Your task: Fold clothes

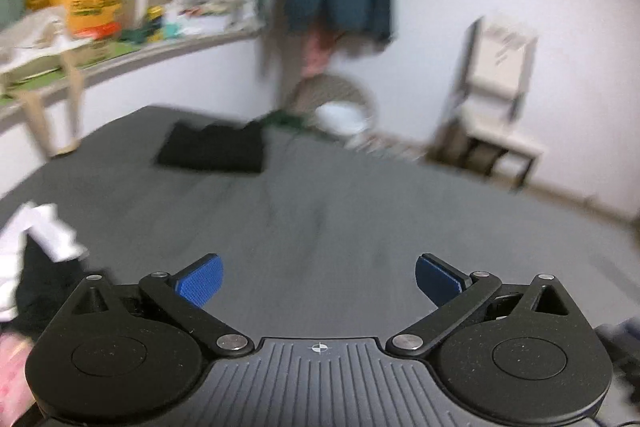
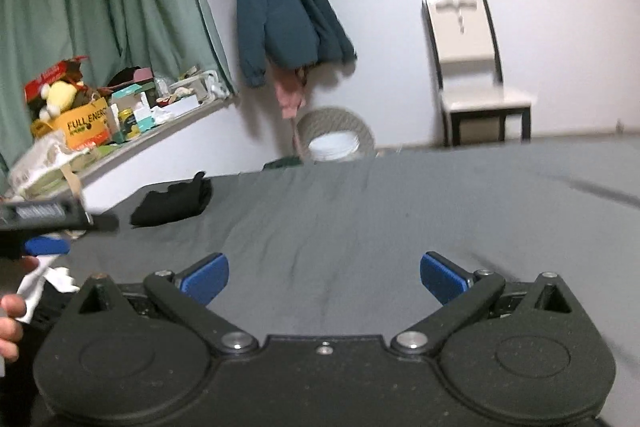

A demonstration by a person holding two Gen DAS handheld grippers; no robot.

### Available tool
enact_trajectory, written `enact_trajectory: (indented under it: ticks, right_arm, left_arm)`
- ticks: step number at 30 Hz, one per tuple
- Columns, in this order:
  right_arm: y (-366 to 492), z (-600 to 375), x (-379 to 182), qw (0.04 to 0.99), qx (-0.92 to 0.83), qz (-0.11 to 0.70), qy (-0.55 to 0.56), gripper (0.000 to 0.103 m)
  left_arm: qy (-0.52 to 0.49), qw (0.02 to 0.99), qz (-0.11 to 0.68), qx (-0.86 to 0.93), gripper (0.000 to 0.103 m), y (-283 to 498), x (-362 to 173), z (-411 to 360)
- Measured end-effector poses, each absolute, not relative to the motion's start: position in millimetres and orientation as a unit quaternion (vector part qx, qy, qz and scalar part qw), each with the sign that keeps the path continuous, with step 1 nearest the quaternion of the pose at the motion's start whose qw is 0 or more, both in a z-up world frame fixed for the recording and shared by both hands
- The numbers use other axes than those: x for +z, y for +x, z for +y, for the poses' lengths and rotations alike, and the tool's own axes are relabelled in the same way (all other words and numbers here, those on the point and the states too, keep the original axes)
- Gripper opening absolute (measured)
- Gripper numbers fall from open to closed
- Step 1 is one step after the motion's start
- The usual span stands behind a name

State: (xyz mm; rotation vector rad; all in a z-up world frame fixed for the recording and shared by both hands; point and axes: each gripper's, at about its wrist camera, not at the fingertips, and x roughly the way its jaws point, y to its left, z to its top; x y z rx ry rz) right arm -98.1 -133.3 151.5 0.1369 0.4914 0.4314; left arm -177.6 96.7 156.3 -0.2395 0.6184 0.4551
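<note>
Your left gripper (image 1: 319, 281) has its jaws spread wide with nothing between them, and so does your right gripper (image 2: 324, 279). Both point forward, low and nearly level over the grey bed (image 1: 340, 211), which lies bare straight ahead of each pair of jaws.

The clothes sit in two spots. Far ahead and left of the left jaws lies a black garment (image 1: 214, 147), a flat, squared shape that looks folded; from the right wrist view it shows as a lower, lumpier dark bundle. Close in, hard left of and below the left jaws, is a loose heap (image 1: 36, 251) of white and black cloth, with something pink at the frame's lower edge. The left view is blurred, so you cannot make out which garments are in the heap or where their hems run.

This is soft, light cloth: it will sag, drape and slide over itself, and a single pinch will likely lift one layer only. Judging by that, a hold at an edge or corner, one per gripper and well apart, should keep a piece spread rather than bunched.

In the right wrist view the left gripper sits far left of the right jaws, above the heap, with your hand (image 2: 12, 323) at the frame's edge. The flat black piece and the heap would fit either one piece done with more waiting, or sorting still under way.
</note>
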Motion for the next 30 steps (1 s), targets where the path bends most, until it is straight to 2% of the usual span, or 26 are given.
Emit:
enact_trajectory:
  ticks: [5,12,18,26,30]
  right_arm:
    - [-100.3,-131.9,142.3,0.951,0.201,0.227,0.053,0.103]
    - [-104.2,-128.4,128.2,0.947,0.208,0.240,0.053,0.103]
    - [-102.7,-123.1,119.8,0.942,0.212,0.258,0.041,0.103]
    - [-102.4,-117.2,111.2,0.935,0.217,0.278,0.026,0.103]
    - [-103.7,-113.5,109.5,0.934,0.220,0.282,0.015,0.103]
  left_arm:
    - [-0.156,0.907,0.308,0.243,0.103,-200.8,146.3,116.7]
    - [-0.111,0.914,0.280,0.273,0.103,-214.4,157.1,140.4]
    - [-0.049,0.924,0.285,0.249,0.103,-186.9,166.0,155.8]
    - [-0.117,0.901,0.343,0.238,0.103,-174.8,143.0,177.5]
    - [-0.136,0.898,0.343,0.240,0.103,-175.6,136.2,182.7]
